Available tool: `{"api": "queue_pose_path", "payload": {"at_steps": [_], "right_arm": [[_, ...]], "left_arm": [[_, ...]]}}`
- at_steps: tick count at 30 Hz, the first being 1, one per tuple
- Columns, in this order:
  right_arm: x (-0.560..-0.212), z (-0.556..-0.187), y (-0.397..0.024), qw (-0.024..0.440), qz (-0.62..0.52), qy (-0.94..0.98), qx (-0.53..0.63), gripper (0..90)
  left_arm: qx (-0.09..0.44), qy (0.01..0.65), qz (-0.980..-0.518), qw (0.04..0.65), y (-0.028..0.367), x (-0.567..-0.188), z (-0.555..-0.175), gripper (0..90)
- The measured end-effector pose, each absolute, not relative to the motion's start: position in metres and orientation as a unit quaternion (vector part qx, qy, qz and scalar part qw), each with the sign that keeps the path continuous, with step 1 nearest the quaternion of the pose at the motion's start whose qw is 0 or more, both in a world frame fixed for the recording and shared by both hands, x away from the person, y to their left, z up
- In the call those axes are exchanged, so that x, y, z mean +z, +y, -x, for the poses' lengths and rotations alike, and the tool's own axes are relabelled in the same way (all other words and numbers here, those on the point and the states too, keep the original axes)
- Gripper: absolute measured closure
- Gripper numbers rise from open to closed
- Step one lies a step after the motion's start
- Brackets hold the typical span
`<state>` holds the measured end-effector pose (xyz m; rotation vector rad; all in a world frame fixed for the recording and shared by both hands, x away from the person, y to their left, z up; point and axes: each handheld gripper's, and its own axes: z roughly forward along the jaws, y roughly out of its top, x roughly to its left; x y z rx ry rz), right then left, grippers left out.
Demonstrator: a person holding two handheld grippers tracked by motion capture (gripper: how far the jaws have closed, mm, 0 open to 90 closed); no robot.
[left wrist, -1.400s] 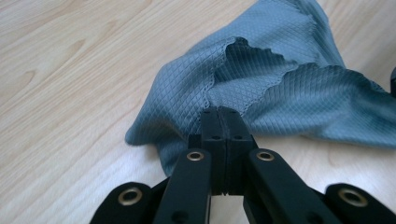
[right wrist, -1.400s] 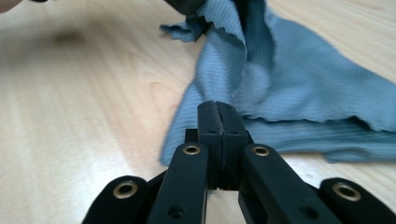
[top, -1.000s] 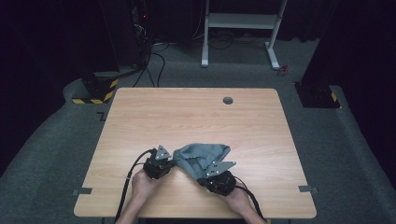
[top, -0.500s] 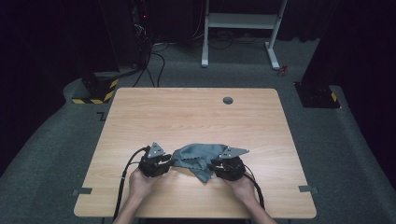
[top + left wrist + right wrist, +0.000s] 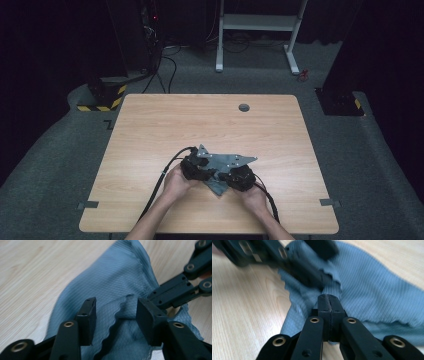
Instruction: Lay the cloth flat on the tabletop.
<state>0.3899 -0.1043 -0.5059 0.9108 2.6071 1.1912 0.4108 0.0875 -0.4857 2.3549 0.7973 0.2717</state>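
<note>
At the near edge of a wooden bench [image 5: 150, 130], a person works a blue-grey cloth [image 5: 218, 186] between two hand-held grippers brought close together. On the left, the left gripper [image 5: 116, 315] stands with its fingers [image 5: 87, 317] released and apart, having just been opening; a scalloped edge of the cloth lies in the gap between them, but neither pad presses on it. In the high view that gripper [image 5: 196, 169] sits just beside its partner, with the cloth bunched beneath both. To the right, the right gripper [image 5: 329, 300] is clenched on a gathered fold of the cloth, its fingers having just been closing.

With the left side free, the whole cloth now hangs on one narrow pinch. A pull away from that pinch could likely draw the thin, ribbed fabric out of the clenched fingers, or drag the loose part across the bench and undo whatever fold was forming. The two grippers also crowd each other: a re-grip by the left risks knocking the right or catching a double layer instead of the single edge.
</note>
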Motion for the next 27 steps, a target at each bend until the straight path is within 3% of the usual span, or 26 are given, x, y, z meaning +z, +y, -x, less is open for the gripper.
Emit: {"api": "queue_pose_path", "payload": {"at_steps": [5,10,22,24,27], "right_arm": [[-0.497,-0.392,-0.107,0.078,-0.304,0.853,0.416,89.1],[-0.498,-0.391,-0.121,0.09,-0.324,0.839,0.427,73.6],[-0.513,-0.385,-0.138,0.127,-0.345,0.84,0.399,66.0],[-0.512,-0.384,-0.137,0.134,-0.343,0.84,0.398,65.3],[-0.512,-0.384,-0.137,0.134,-0.344,0.838,0.401,64.7]], "left_arm": [[0.116,0.295,-0.908,0.273,0.08,-0.49,-0.415,68.7],[0.162,0.279,-0.907,0.269,0.077,-0.489,-0.41,89.2],[0.187,0.34,-0.861,0.33,0.105,-0.471,-0.421,90.0],[0.218,0.355,-0.851,0.318,0.109,-0.47,-0.425,90.0],[0.223,0.373,-0.845,0.313,0.113,-0.469,-0.43,90.0]]}}
